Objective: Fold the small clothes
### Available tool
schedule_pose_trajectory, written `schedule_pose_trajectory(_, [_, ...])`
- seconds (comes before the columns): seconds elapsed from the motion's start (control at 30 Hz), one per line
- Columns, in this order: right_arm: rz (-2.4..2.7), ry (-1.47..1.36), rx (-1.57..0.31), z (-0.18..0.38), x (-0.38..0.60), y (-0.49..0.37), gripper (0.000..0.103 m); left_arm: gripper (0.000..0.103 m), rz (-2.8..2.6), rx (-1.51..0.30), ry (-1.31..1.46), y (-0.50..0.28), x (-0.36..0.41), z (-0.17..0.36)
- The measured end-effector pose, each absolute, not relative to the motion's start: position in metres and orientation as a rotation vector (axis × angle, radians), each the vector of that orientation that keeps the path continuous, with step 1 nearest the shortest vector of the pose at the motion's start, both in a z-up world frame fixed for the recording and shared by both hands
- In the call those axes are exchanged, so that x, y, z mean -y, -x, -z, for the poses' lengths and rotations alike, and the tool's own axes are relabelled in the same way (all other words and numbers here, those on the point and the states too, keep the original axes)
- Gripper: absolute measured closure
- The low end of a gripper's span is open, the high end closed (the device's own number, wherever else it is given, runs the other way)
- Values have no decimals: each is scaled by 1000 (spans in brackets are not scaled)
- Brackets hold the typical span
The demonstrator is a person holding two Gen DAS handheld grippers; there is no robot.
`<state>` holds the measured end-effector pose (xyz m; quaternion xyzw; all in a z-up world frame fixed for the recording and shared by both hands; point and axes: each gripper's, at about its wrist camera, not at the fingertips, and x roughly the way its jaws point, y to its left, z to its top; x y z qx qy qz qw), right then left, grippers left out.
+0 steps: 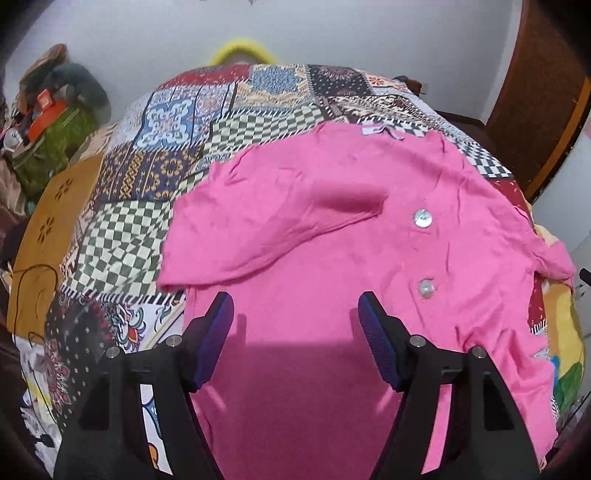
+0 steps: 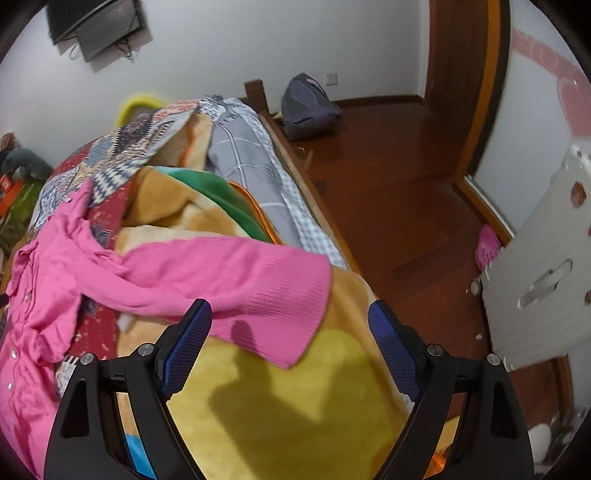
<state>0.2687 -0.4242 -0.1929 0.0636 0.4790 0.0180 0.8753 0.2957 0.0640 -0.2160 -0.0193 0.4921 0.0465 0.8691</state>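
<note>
Both grippers, left and right, fingers released, empty. One sleeve folded across pink cardigan; other sleeve sprawled toward bed edge, unfolded.

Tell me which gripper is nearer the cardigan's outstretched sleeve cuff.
Right. The right gripper hovers just short of the sleeve cuff; the left gripper is over the cardigan's body, away from it.

Your left tongs hide the pink cardigan's lower hem; its far sleeve drops over the bed's edge, cuff unseen; in your right view the other sleeve is motion-blurred, weave unclear; the wall screen is cut off at top; the clutter beside the bed is too small to identify.
</note>
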Motion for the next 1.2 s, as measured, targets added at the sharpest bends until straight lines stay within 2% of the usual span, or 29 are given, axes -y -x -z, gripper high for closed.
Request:
schedule_pose_trajectory(0.3, [-87,-271,-1063,226,436,-282,47,34,-95,-1039,29,-297,-62,222])
schedule_pose_trajectory(0.37, [-115,-321,-1056,227,438,-282,63,34,-92,-1036,22,-297,-60,221])
schedule_pose_trajectory(0.4, [-122,-326,-1051,226,438,-281,67,34,-92,-1033,18,-296,-60,220])
schedule_pose_trajectory(0.47, [-130,-313,-1037,219,435,-277,94,34,-90,-1025,19,-296,-58,219])
schedule_pose_trajectory(0.8, [-197,-243,-880,142,406,-277,96,34,-77,-978,41,-281,-64,201])
schedule_pose_trajectory(1.03, [-331,-150,-743,69,344,-291,96,34,-93,-934,69,-268,-87,187])
schedule_pose_trajectory(1.2, [-444,-90,-692,42,286,-305,96,34,-122,-923,107,-258,-117,185])
